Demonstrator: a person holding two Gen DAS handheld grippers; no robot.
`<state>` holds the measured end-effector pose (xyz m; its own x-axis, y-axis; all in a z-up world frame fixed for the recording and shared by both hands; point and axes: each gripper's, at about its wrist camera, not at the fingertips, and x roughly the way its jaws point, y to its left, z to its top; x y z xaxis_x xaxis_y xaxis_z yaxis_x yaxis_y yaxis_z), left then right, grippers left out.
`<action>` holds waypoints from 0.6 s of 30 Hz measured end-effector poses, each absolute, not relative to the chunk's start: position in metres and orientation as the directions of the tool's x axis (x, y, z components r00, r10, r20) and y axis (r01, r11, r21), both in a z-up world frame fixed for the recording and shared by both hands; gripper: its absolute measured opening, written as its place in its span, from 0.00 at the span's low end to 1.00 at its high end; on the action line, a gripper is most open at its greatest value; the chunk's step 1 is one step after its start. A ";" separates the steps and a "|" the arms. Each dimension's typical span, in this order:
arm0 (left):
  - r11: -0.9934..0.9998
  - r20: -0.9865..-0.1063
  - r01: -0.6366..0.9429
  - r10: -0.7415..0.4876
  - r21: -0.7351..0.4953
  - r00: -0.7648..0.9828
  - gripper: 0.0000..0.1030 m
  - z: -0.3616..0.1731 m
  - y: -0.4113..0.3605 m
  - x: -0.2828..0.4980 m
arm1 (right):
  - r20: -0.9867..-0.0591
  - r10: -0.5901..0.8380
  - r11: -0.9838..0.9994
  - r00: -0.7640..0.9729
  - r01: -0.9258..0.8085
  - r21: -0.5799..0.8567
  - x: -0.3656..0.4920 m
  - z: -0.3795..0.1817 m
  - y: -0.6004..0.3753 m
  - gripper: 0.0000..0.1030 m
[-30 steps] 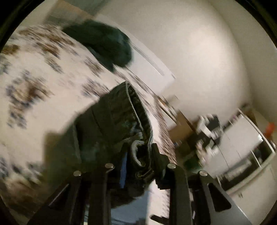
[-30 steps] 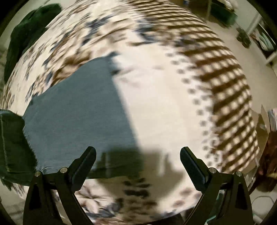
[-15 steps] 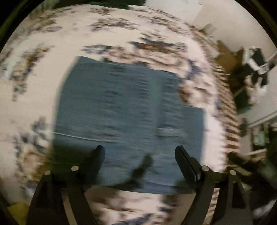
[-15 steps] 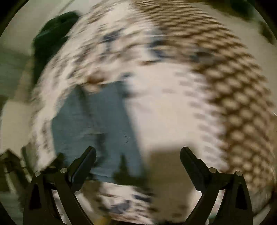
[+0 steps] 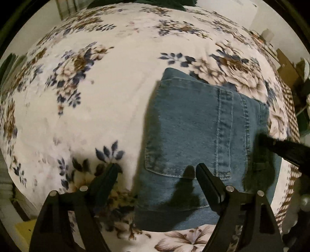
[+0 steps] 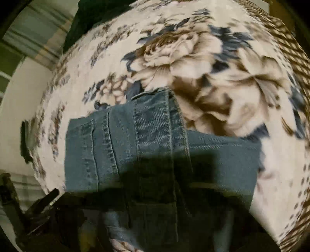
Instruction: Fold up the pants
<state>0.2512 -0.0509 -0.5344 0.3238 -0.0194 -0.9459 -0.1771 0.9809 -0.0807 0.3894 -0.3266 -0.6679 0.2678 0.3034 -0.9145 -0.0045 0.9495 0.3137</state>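
Blue denim pants (image 5: 203,135) lie folded in a compact rectangle on the floral bedspread (image 5: 96,97), back pocket up. My left gripper (image 5: 157,172) is open and empty, low over the near left edge of the pants, right finger over the pocket. A dark finger (image 5: 282,149) of the other gripper reaches onto the right edge of the pants. In the right wrist view the pants (image 6: 147,139) fill the lower middle, very close. The right gripper's own fingers are lost in the dark bottom of that view.
A dark green garment (image 5: 158,3) lies at the far edge of the bed. Brown checkered border (image 6: 290,44) marks the bed's right side. Cluttered furniture (image 5: 296,81) stands beyond the bed on the right. A striped wall (image 6: 29,38) is at the left.
One second ago my left gripper was shut on dark green fabric; it let go and now is open over the folded jeans. The right gripper has dropped close onto the jeans.
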 end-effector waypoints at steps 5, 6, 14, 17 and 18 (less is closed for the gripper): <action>0.969 -0.942 -0.205 -0.063 -0.136 0.329 0.80 -0.530 -0.042 0.248 | -0.892 0.283 0.959 0.352 -0.087 0.270 0.394 -0.623 -0.326 0.06; 0.968 -0.940 -0.205 -0.067 -0.142 0.334 0.80 -0.529 -0.042 0.248 | -0.896 0.263 0.965 0.357 -0.091 0.247 0.402 -0.618 -0.329 0.06; 0.960 -0.938 -0.217 -0.100 -0.179 0.331 0.80 -0.532 -0.038 0.251 | -0.907 0.402 0.914 0.124 0.001 0.405 0.423 -0.663 -0.359 0.28; 0.959 -0.936 -0.210 -0.110 -0.188 0.335 0.80 -0.533 -0.037 0.251 | -0.868 0.483 0.868 0.117 0.069 0.492 0.410 -0.673 -0.376 0.55; 0.959 -0.937 -0.214 -0.109 -0.187 0.331 0.80 -0.535 -0.036 0.251 | -0.860 0.503 0.856 0.083 0.092 0.510 0.406 -0.685 -0.376 0.55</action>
